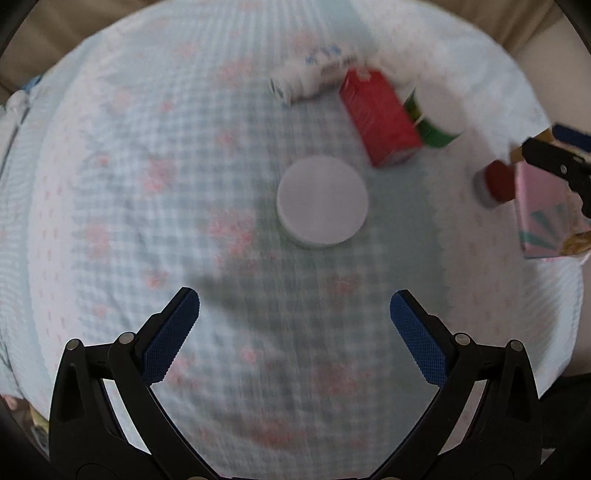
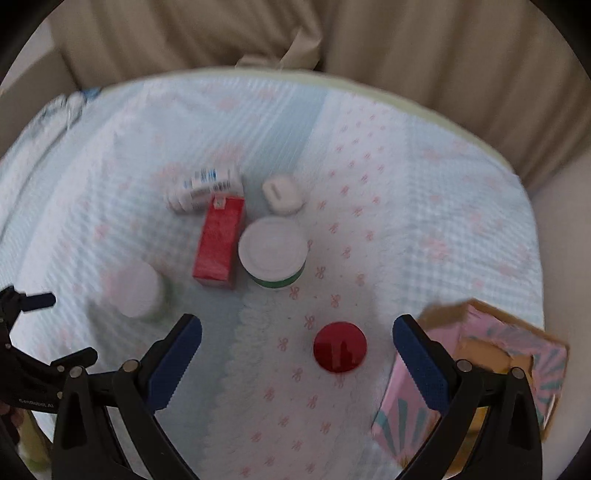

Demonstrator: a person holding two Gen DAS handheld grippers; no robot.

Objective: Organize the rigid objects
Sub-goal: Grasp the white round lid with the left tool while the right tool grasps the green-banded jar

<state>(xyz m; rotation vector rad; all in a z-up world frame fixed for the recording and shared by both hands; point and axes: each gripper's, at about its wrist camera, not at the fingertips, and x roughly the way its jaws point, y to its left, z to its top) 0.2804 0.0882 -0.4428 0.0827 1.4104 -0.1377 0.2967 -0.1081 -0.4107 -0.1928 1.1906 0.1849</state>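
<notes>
My left gripper (image 1: 294,310) is open and empty above the cloth, a white-lidded jar (image 1: 322,201) ahead of its fingers. Beyond it lie a red box (image 1: 378,116), a green-banded white-lidded jar (image 1: 439,118) and a white bottle on its side (image 1: 314,75). My right gripper (image 2: 297,332) is open and empty, with a red-capped container (image 2: 340,351) between its fingers below. The same red box (image 2: 218,242), green-banded jar (image 2: 273,253), white bottle (image 2: 205,188), a small white case (image 2: 282,194) and the white-lidded jar (image 2: 136,290) lie farther off.
A pink open-top box (image 2: 476,373) stands just right of my right gripper; it also shows in the left wrist view (image 1: 546,210). The light blue patterned cloth (image 2: 406,184) covers the round table. Beige fabric (image 2: 258,33) hangs behind it. The left gripper's body (image 2: 22,332) shows at left.
</notes>
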